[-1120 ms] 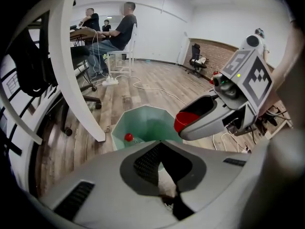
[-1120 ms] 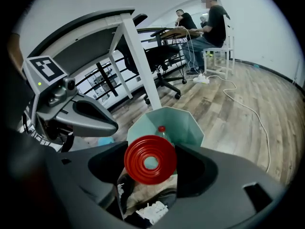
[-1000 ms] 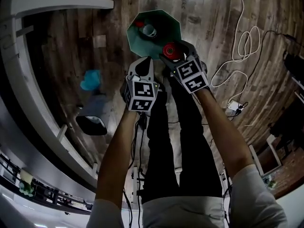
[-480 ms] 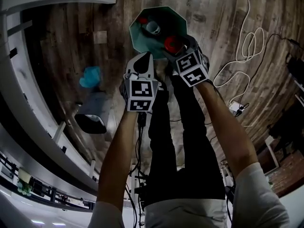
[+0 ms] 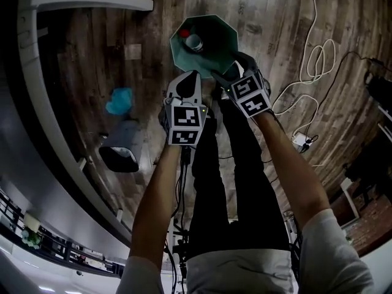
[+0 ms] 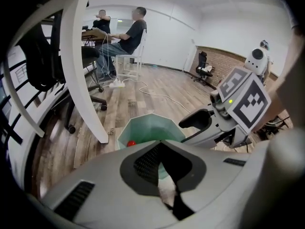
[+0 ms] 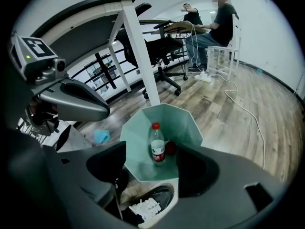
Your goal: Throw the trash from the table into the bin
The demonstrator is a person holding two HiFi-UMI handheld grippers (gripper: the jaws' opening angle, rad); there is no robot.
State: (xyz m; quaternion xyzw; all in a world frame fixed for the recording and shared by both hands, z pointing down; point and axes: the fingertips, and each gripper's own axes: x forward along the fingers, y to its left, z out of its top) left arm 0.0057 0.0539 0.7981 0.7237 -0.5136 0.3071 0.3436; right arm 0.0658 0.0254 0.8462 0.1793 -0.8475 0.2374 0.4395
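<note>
Looking at it, the right gripper (image 7: 152, 166) has just been opening its jaws, with nothing between them. The red round item (image 7: 170, 148) sits in the teal bin (image 7: 138, 147), at 3 o'clock of the plastic bottle (image 7: 157, 144). The left gripper (image 6: 164, 173) is closed. Risk: pulling back low could clip the 6 o'clock rim and tip the bin.

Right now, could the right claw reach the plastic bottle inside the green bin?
Probably yes. The right claw hangs above the open mouth of the bin; its jaws have just been opening, with nothing between them. The bottle sits inside beside a red thing, uncovered, though the claw must dip in.
</note>
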